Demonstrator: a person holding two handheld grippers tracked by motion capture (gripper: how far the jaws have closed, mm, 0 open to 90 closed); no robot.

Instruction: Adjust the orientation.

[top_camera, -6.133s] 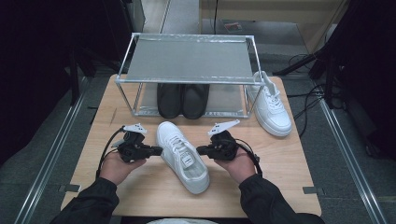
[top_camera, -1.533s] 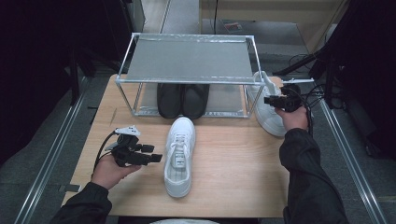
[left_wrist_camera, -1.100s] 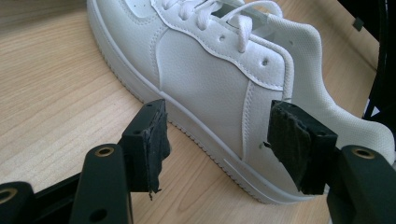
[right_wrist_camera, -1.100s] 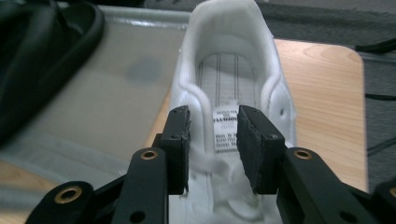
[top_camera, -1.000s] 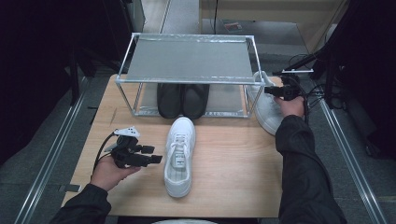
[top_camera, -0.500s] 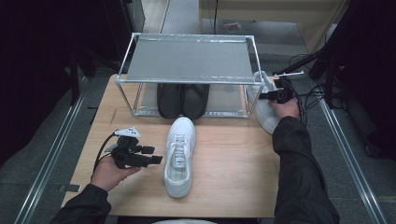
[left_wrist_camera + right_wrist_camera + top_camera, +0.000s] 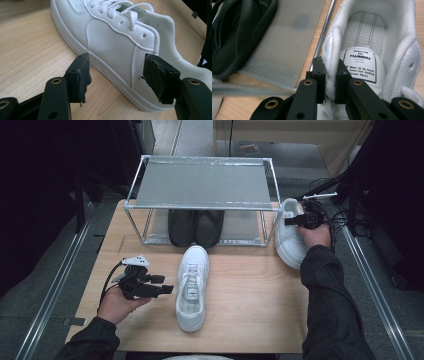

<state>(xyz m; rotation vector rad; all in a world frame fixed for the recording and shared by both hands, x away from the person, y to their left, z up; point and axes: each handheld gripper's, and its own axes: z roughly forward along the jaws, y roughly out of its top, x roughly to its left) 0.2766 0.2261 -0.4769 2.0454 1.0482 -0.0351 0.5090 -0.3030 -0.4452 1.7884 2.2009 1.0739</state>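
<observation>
Nearest us, the left gripper (image 7: 167, 290) sat with jaws apart and nothing held, its pads (image 7: 83, 75) flanking bare wood just short of the near white sneaker (image 7: 191, 287). That shoe lay flat mid-table, toe toward the rack, not gripped by anything. Its upper was smooth pebbled synthetic leather with stitched panels, flat laces and a ribbed rubber sole.

Farther off, at the table's right edge beside the rack's post, the right gripper (image 7: 289, 221) had just been closing and now pinched the padded collar (image 7: 331, 75) of the far white sneaker (image 7: 290, 242) between its pads. A printed insole label (image 7: 360, 64) was visible inside.

The wire-frame rack (image 7: 202, 202) had a grey top shelf and held black shoes (image 7: 195, 227) on its lower shelf.

We judged that the grasp was made, but that lifting and placing this shoe, and then its mate, was still to do.
</observation>
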